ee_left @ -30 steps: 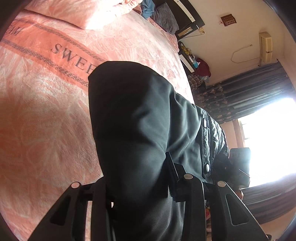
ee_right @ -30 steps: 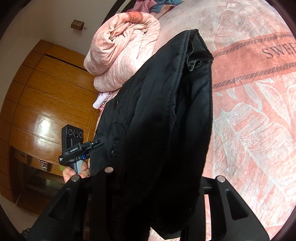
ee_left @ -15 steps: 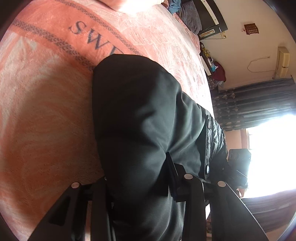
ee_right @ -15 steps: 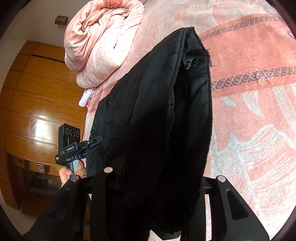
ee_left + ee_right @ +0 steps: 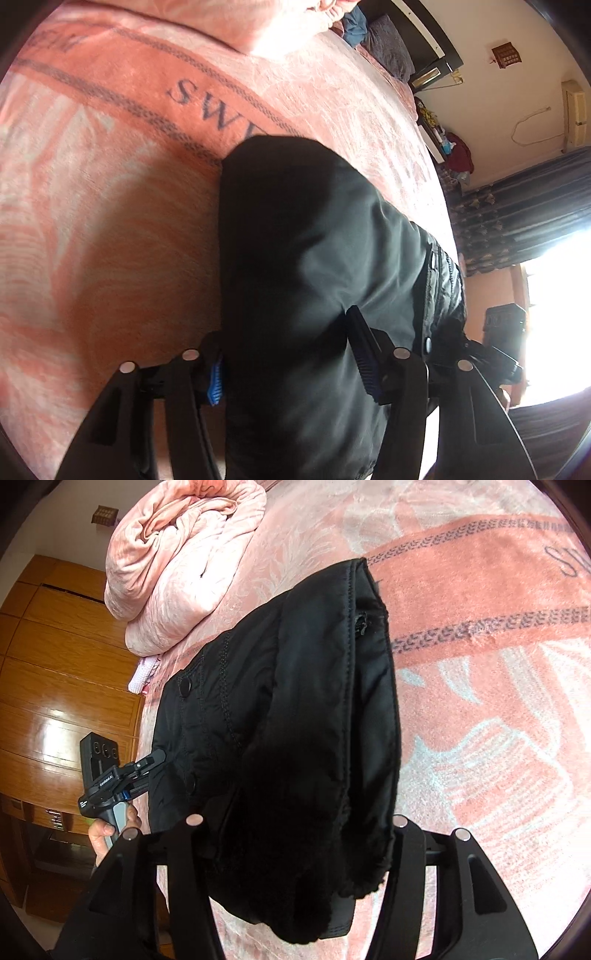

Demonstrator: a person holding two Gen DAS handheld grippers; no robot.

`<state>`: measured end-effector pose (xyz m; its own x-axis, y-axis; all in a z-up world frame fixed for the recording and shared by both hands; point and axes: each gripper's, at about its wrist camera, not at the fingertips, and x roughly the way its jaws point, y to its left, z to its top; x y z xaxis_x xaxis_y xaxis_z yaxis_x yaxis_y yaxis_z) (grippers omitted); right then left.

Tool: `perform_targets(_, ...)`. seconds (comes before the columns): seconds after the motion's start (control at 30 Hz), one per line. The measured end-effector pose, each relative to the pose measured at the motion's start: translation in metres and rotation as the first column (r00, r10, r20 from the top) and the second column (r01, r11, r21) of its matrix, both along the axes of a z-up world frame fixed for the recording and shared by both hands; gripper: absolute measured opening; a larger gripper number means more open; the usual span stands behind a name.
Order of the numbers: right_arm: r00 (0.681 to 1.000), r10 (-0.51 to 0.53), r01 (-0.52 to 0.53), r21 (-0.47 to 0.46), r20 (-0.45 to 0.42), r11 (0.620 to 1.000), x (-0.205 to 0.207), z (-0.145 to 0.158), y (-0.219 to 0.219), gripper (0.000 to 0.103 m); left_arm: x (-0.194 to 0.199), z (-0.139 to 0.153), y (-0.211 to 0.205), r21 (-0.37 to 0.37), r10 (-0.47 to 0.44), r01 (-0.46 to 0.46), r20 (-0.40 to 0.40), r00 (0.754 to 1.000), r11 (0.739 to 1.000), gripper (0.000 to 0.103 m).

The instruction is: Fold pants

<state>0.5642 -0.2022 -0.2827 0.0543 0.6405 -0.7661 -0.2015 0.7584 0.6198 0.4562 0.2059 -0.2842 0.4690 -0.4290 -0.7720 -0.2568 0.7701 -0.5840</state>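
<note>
While both claws have just been opening with the pants (image 5: 314, 295) between their fingers, the release should finish cleanly: let the cloth settle on the bed (image 5: 110, 240) before drawing back, so the fold keeps. The left claw (image 5: 291, 365) stands parted, its blue pads seemingly clear of the cloth; the right claw (image 5: 295, 834) looks likewise, though black cloth hides its pads. Beyond the claws, the pants' far end lies on the bed, its layers too dark to read.

Pink bed (image 5: 110, 221), wooden wardrobe (image 5: 55, 686), dark curtains (image 5: 524, 206), bright window (image 5: 561, 295).
</note>
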Motion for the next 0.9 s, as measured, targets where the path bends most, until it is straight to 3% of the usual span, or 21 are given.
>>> perform_targets(0.07,0.997,-0.016,0.021,-0.062,0.080,0.998,-0.003,0.019,-0.007,0.056,-0.015,0.023,0.001,0.121,0.051,-0.058,0.063,0.997,0.991,0.064)
perform_targets(0.1,0.993,-0.032,0.043,-0.091,0.113,0.995,-0.003,0.028,-0.009,0.056,-0.023,0.034,0.001,0.145,0.067,-0.082,0.105,0.992,0.986,0.067)
perform_targets(0.17,0.975,-0.055,0.080,-0.110,0.214,0.991,-0.001,0.052,-0.009,0.056,-0.037,0.050,-0.007,0.139,0.056,-0.082,0.178,0.982,0.987,0.070)
perform_targets(0.27,0.946,-0.049,0.084,-0.097,0.320,0.992,0.004,0.078,0.007,0.056,-0.048,0.056,-0.032,0.155,-0.039,0.006,0.215,0.976,0.988,0.070)
perform_targets(0.4,0.951,0.018,0.022,-0.124,0.309,0.992,0.023,0.064,0.046,0.055,-0.040,0.037,-0.059,0.136,-0.100,0.077,0.167,0.981,0.988,0.069)
perform_targets(0.47,0.973,0.001,0.037,-0.158,0.233,0.987,0.043,0.036,0.059,0.054,-0.038,0.025,-0.062,0.137,-0.104,0.084,0.143,0.984,0.987,0.069)
perform_targets(0.53,0.984,-0.016,0.053,-0.207,0.178,0.977,0.057,0.010,0.063,0.045,-0.035,0.013,-0.056,0.097,-0.089,0.076,0.134,0.987,0.992,0.068)
perform_targets(0.6,0.988,-0.036,0.065,-0.197,0.149,0.978,0.063,-0.004,0.062,0.045,-0.033,0.008,-0.055,0.081,-0.097,0.087,0.128,0.987,0.993,0.067)
perform_targets(0.7,0.987,-0.056,0.079,-0.151,0.150,0.985,0.058,0.010,0.056,0.046,-0.031,0.012,-0.055,0.092,-0.097,0.087,0.115,0.989,0.992,0.068)
perform_targets(0.77,0.979,-0.070,0.087,-0.084,0.190,0.993,0.038,0.031,0.041,0.049,-0.038,0.023,-0.047,0.070,-0.062,0.053,0.146,0.987,0.996,0.069)
perform_targets(0.9,0.966,-0.050,0.064,-0.044,0.253,0.997,-0.023,0.056,0.015,0.049,-0.059,0.038,-0.035,0.042,-0.008,-0.001,0.208,0.978,0.999,0.083)
